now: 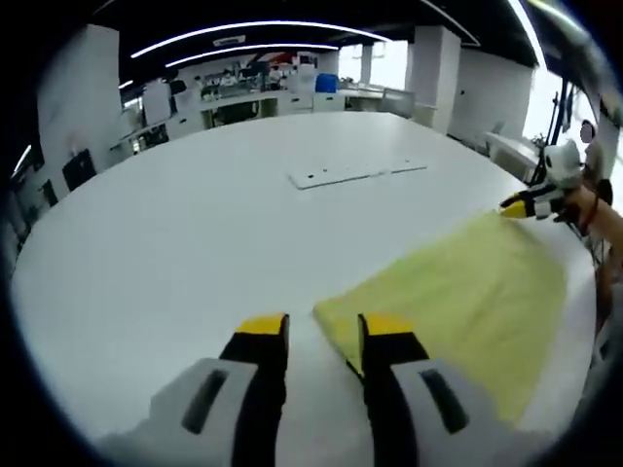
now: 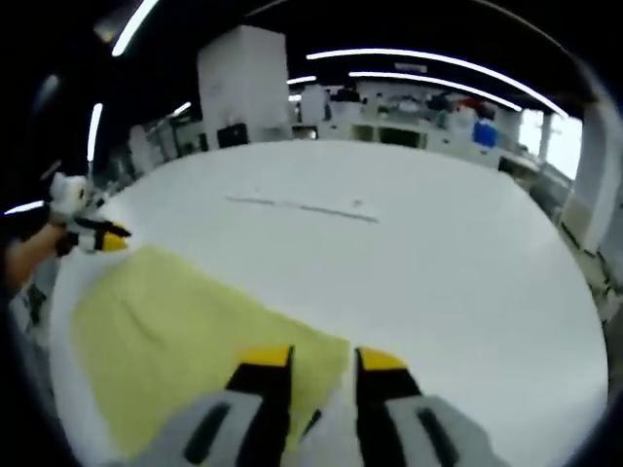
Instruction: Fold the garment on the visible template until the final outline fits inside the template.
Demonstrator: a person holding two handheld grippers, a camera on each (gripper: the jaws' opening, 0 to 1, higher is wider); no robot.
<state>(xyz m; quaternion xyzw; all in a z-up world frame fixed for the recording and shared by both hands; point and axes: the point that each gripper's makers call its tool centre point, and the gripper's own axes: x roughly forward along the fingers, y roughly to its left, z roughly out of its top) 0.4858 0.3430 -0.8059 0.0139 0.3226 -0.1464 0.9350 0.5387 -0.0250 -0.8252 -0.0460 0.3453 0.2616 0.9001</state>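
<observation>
- A soft, flat yellow garment (image 1: 458,292) lies on a smooth white round table (image 1: 195,224).
- Left gripper (image 1: 324,328): jaws spread at one garment corner.
- Right gripper (image 2: 322,358): jaws spread over the opposite corner.

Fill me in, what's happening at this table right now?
A person with a gripper in each hand is working a yellow garment spread flat on a large white table. The left gripper sits at one corner of the cloth, jaws apart with the edge between them. The right gripper is at the opposite corner, jaws likewise apart. No fold shows yet, and I can't make out a template outline on the table.
</observation>
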